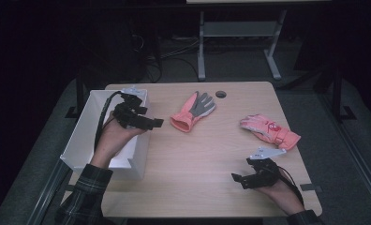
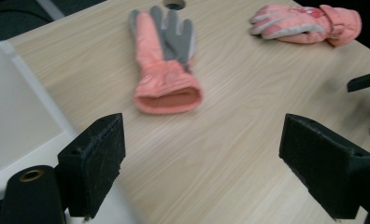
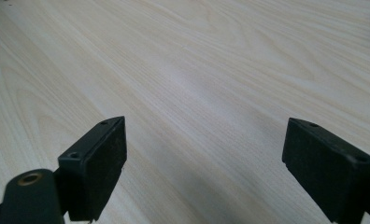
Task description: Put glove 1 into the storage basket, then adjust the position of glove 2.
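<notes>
A pink glove with a grey palm (image 1: 193, 111) (image 2: 167, 70) lies at the table's far middle, cuff toward me. A second pink glove with pale fingers (image 1: 269, 130) (image 2: 309, 23) lies at the right, cuff to the right. My left gripper (image 1: 153, 123) (image 2: 202, 158) hovers over the right rim of a white box (image 1: 87, 126) (image 2: 15, 107), pointing toward the grey-palmed glove, jaws wide open and empty. My right gripper (image 1: 237, 180) (image 3: 204, 163) stays low near the front right of the table, pointing left over bare wood, open and empty.
The wooden table (image 1: 197, 159) has a round cable hole (image 1: 221, 94) (image 2: 174, 4) at its far edge, just behind the grey-palmed glove. The white box takes up the table's left side. Dark floor, cables and a desk frame (image 1: 240, 42) lie beyond.
</notes>
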The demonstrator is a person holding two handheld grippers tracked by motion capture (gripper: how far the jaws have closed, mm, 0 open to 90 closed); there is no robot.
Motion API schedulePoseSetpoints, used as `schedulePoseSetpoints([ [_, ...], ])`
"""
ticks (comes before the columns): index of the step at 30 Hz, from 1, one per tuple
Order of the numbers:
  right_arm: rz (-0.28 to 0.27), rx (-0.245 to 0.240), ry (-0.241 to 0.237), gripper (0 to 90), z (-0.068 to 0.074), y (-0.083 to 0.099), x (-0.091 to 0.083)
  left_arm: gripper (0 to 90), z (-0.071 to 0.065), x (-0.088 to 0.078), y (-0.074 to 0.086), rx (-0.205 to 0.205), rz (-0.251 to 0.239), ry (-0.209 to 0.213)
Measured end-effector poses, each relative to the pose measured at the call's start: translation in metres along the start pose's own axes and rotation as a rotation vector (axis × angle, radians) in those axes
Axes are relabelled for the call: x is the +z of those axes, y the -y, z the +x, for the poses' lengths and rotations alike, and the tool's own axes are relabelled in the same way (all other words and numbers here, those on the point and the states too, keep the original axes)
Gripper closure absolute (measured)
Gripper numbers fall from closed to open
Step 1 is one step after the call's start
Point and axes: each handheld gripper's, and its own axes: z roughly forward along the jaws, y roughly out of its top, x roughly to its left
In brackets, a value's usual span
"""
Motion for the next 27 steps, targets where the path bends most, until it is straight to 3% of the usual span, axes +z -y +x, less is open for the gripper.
schedulePoseSetpoints([
  [4,-0.004,-0.002,0.000,13.6,0.000,0.000,-0.001,14.6,-0.016,0.012,-0.010,0.022,-0.005,0.034],
  [9,-0.008,0.006,-0.004,13.6,0.001,0.000,-0.001,17.0,-0.032,0.032,-0.019,0.061,0.019,0.034],
  [18,-0.010,-0.003,-0.007,13.6,0.000,-0.001,-0.002,19.8,-0.047,0.071,-0.029,0.080,0.036,0.052],
  [21,-0.008,-0.002,-0.009,13.6,0.001,-0.001,-0.002,24.1,-0.049,0.080,-0.031,0.082,0.040,0.053],
  [22,-0.008,-0.007,-0.010,13.6,0.000,-0.001,-0.002,26.7,-0.050,0.089,-0.032,0.084,0.042,0.032],
  [26,-0.013,-0.014,-0.014,13.6,0.002,-0.001,-0.002,39.9,-0.047,0.105,-0.034,0.088,0.050,0.023],
  [27,-0.013,-0.013,-0.014,13.6,0.002,-0.001,-0.002,42.6,-0.046,0.110,-0.033,0.069,0.051,0.030],
])
